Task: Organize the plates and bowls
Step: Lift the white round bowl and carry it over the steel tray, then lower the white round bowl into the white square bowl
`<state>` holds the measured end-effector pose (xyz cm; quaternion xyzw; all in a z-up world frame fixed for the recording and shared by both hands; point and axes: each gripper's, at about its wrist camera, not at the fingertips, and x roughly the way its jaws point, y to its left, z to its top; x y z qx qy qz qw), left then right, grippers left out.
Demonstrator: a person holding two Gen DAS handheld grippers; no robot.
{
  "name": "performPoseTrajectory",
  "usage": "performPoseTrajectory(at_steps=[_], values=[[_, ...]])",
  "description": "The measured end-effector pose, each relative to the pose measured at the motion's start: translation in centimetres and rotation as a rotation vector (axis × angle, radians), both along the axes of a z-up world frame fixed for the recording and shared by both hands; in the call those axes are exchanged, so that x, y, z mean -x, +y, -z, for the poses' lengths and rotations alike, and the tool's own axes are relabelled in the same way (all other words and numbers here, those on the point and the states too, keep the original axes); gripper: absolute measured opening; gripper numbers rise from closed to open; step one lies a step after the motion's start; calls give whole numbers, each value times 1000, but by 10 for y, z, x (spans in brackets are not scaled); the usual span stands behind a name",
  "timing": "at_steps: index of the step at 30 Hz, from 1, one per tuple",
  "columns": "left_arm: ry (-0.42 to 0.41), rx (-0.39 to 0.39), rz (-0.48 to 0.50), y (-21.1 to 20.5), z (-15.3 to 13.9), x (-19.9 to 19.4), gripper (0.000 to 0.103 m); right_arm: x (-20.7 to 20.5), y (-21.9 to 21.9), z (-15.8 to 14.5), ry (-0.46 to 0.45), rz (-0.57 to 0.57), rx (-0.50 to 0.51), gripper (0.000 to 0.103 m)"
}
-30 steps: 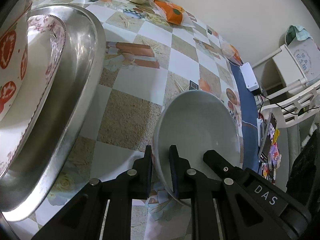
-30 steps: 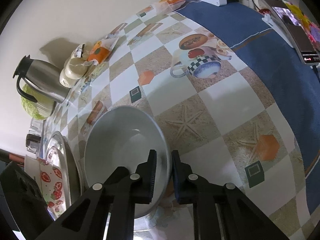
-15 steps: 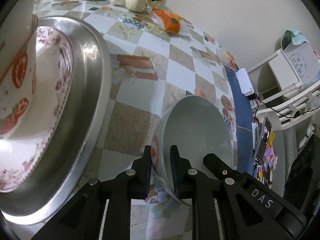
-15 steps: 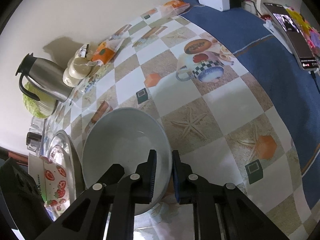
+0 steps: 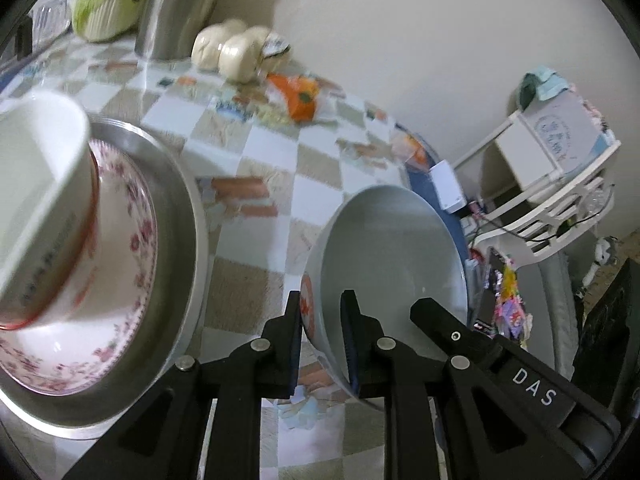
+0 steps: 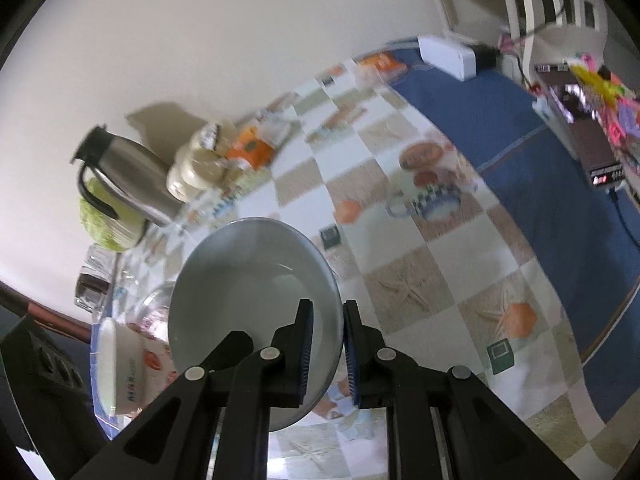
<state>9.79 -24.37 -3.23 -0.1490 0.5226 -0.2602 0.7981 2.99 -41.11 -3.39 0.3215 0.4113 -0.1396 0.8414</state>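
Nearest the viewer, the left gripper [image 5: 320, 334] has its black fingers [image 5: 294, 334] closed on the rim of the pale grey round ceramic bowl [image 5: 390, 264], one finger outside the wall and one inside. The right gripper [image 6: 325, 342] clamps the opposite rim of the same bowl [image 6: 248, 284] in the same manner. The bowl is tilted and held above the checked tablecloth [image 6: 436, 264].

Left of the bowl, a round stainless steel tray [image 5: 188, 240] rests on the table. It carries a white plate with a pink floral border [image 5: 136, 240]. A white bowl with red strawberry print [image 6: 120, 368] sits on that plate, leaning.

Farther back, near the wall, stand a stainless steel thermos jug [image 6: 128, 178], a green cabbage [image 6: 102, 220], pale steamed buns in a bag [image 5: 232, 50] and an orange snack packet [image 5: 298, 94]. On the far right, a white power adapter [image 6: 448, 56] lies on the blue tablecloth border [image 6: 540, 184].
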Motion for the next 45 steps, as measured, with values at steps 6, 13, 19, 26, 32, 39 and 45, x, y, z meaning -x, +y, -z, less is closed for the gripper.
performPoseTrajectory(at_steps=[6,13,19,26,32,39,45], values=[[-59,29,7,11,-27,3,22,4,11,-27,-55,-6,21,16],[-74,42,-12,30,-38,0,22,1,30,-42,-83,-23,42,16],[-70,63,-42,56,-42,-8,22,-8,48,-49,-104,-51,35,16],[-87,95,-92,96,-54,-19,22,-22,80,-63,-136,-99,34,16],[-112,85,-128,126,-63,-24,22,-32,111,-75,-170,-141,47,16],[-122,92,-172,164,-70,-32,22,-46,147,-80,-187,-194,41,16],[-118,105,-212,190,-71,-35,22,-55,174,-80,-193,-239,43,16]])
